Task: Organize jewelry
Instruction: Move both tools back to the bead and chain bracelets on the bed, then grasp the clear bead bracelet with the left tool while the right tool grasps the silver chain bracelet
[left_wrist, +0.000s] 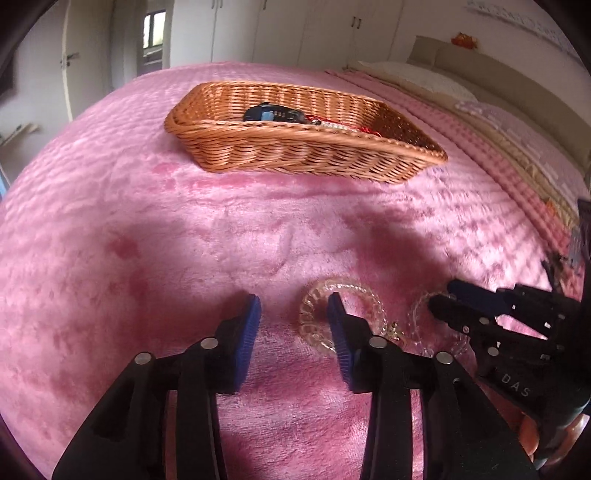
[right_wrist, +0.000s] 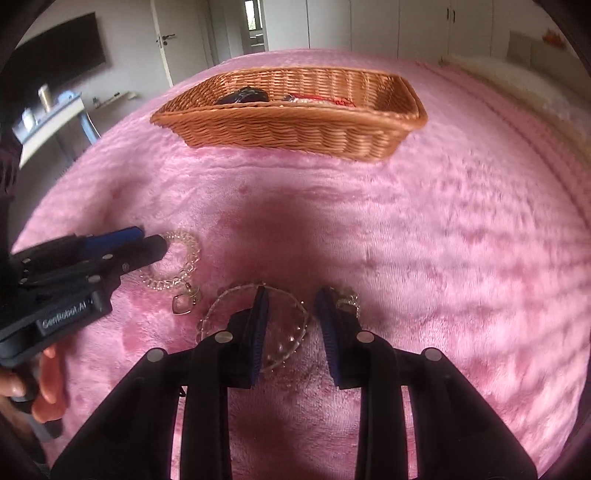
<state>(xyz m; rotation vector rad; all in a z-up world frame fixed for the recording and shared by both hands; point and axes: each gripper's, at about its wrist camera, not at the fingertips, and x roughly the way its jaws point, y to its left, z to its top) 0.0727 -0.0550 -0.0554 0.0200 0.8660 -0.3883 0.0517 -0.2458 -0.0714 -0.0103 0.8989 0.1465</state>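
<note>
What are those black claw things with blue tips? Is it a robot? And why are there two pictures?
It is not a robot. A person holds a grabbing tool in each hand, and each tool carries a small camera looking along its two fingers. One picture comes from the left tongs, the other from the right tongs. Each camera also catches the other tool at its edge, and a hand shows in the right one.

Everything lies on a fluffy pink blanket. Further back is a woven basket with a dark thing and something red inside. Up close are two clear bracelets: the left tongs reach around one, the right tongs around the other. Neither is gripped yet.
</note>
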